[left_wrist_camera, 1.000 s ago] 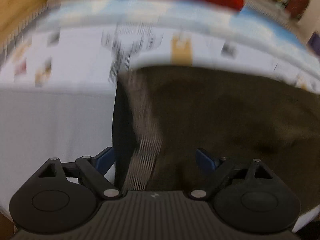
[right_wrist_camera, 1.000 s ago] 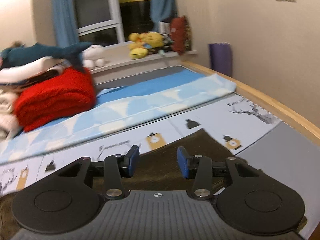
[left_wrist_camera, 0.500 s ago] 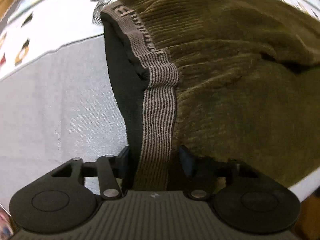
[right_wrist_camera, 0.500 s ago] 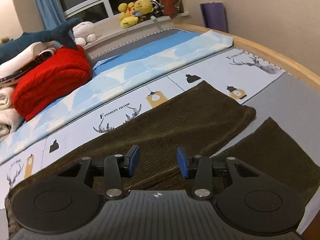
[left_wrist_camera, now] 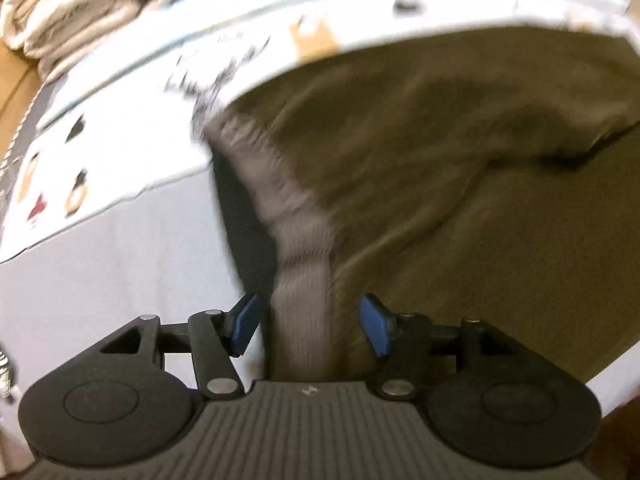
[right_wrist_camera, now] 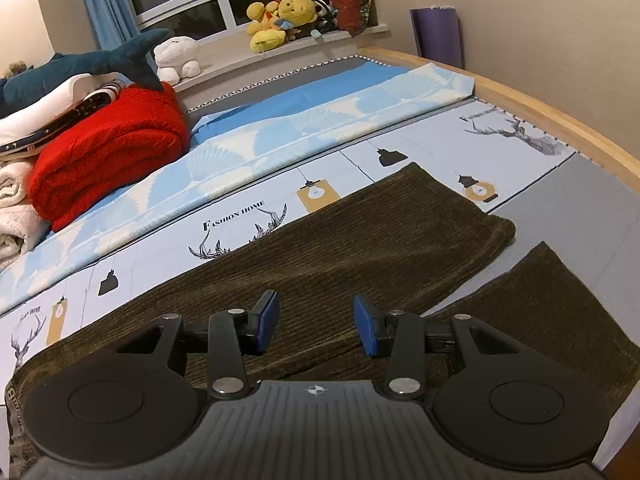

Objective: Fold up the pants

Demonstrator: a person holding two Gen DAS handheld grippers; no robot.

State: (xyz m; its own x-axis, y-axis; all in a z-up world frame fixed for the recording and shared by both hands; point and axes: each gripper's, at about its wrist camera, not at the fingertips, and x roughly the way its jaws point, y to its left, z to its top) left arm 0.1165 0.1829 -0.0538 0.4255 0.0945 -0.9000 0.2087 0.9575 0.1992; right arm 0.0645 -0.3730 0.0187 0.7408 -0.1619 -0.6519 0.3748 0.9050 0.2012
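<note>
Evidently soft, limp corduroy pants [right_wrist_camera: 360, 248] spread on bed [right_wrist_camera: 592, 196]; waistband [left_wrist_camera: 302, 304] best gripped; left gripper [left_wrist_camera: 308, 326] fingers wide astride it, right gripper [right_wrist_camera: 316, 326] fingers wide, empty.

Olive-brown ribbed corduroy pants [right_wrist_camera: 360, 248] with a grey striped elastic waistband [left_wrist_camera: 304, 280].
You see blue pads on each black claw, and a deer-and-lantern printed white bedsheet [right_wrist_camera: 440, 148].

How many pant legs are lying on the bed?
2. One leg stretches across the bed toward the deer print; the other leg lies nearer the bed's front edge, at the right. Both belong to the brown pants, spread flat and not yet folded.
</note>
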